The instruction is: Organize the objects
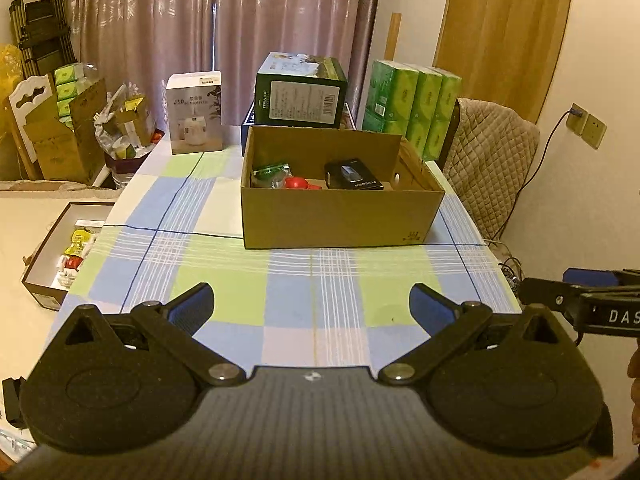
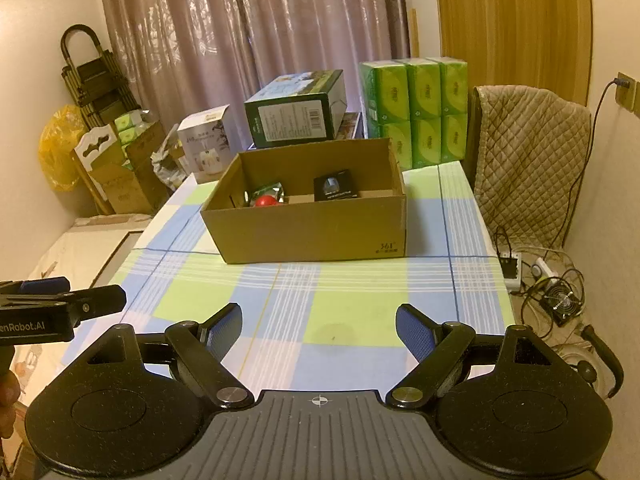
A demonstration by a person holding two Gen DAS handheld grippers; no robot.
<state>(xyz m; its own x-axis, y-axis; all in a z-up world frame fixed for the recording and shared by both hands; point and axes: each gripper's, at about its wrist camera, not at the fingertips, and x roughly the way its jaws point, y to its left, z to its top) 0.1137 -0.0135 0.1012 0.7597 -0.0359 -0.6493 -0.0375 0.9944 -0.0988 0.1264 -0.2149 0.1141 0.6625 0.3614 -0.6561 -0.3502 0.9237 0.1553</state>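
Pinkish curtains (image 1: 224,40) hang behind the far end of a table spread with a blue, green and white checked cloth (image 1: 224,276). On that cloth, in the middle toward the far side, sits an open cardboard box (image 1: 340,216) with its near wall facing me. Inside it I can see a green packet (image 1: 272,172) at the left, a red round object (image 1: 296,182) just beside it, and a black box (image 1: 352,176) toward the right; from the right wrist view the same three lie on the box floor, the red round object (image 2: 266,201) nearest the front wall.

Behind the cardboard box stands a dark green carton (image 1: 300,92), with a white humidifier box (image 1: 196,114) to its left and a stack of green tissue packs (image 1: 416,104) to its right. A chair draped in a quilted beige cover (image 1: 492,168) stands off the table's right side. Low down on the left, below the table's left edge, a shallow tray (image 1: 44,272) holds small yellow and red packets.

My left gripper (image 1: 312,308) hovers over the near part of the cloth with its blue pads spread wide and nothing between them. My right gripper (image 2: 319,330) hovers over the near cloth, likewise spread apart and empty. Both are well short of the cardboard box. Each gripper shows at the edge of the other's view, so they sit side by side.
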